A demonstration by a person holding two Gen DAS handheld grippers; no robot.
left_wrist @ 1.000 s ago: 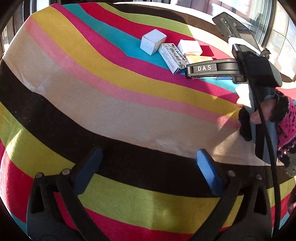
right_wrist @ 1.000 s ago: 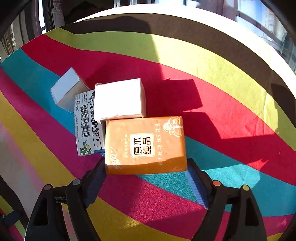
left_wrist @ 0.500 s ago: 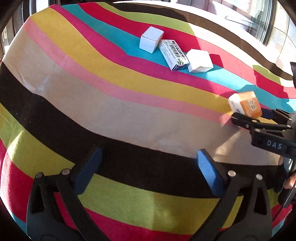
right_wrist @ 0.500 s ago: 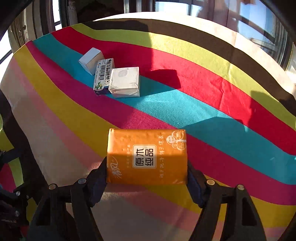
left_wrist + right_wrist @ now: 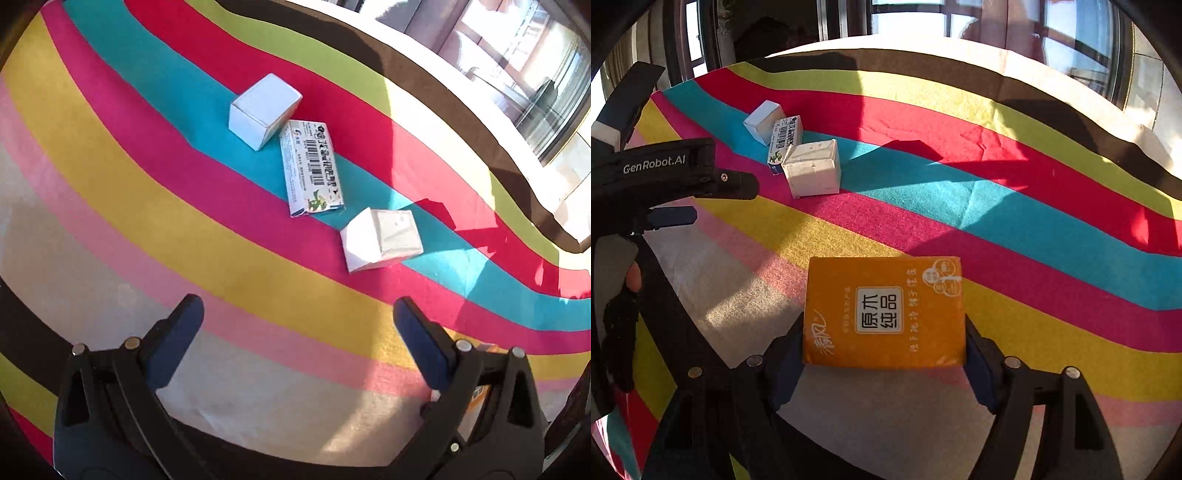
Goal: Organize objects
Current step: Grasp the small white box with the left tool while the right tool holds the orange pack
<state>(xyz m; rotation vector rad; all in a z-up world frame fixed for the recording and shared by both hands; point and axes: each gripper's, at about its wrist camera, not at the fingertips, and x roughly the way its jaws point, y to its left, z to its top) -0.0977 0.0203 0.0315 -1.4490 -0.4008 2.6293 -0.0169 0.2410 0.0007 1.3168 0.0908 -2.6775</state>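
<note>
My right gripper [image 5: 884, 334] is shut on an orange tissue pack [image 5: 884, 314], held flat just over the pale and yellow stripes, its pads pressing both short ends. Farther back, a white box [image 5: 764, 118], a barcode-printed box [image 5: 786, 138] and a white tissue pack [image 5: 812, 170] lie in a row on the teal stripe. In the left wrist view the same white box [image 5: 264, 110], printed box [image 5: 312, 168] and white pack [image 5: 382, 240] lie ahead of my left gripper [image 5: 297, 306], which is open and holds nothing. A sliver of the orange pack [image 5: 480, 391] shows behind its right finger.
A striped cloth [image 5: 1034, 229] covers the table, whose far edge [image 5: 960, 44] meets windows. A gloved hand [image 5: 624, 295] holds the left gripper [image 5: 716, 201] at the left of the right wrist view, to the near left of the row of boxes.
The right gripper closed on the orange pack beside the white pack and carried it back toward the near side. The left gripper moved closer to the three boxes and rolled.
</note>
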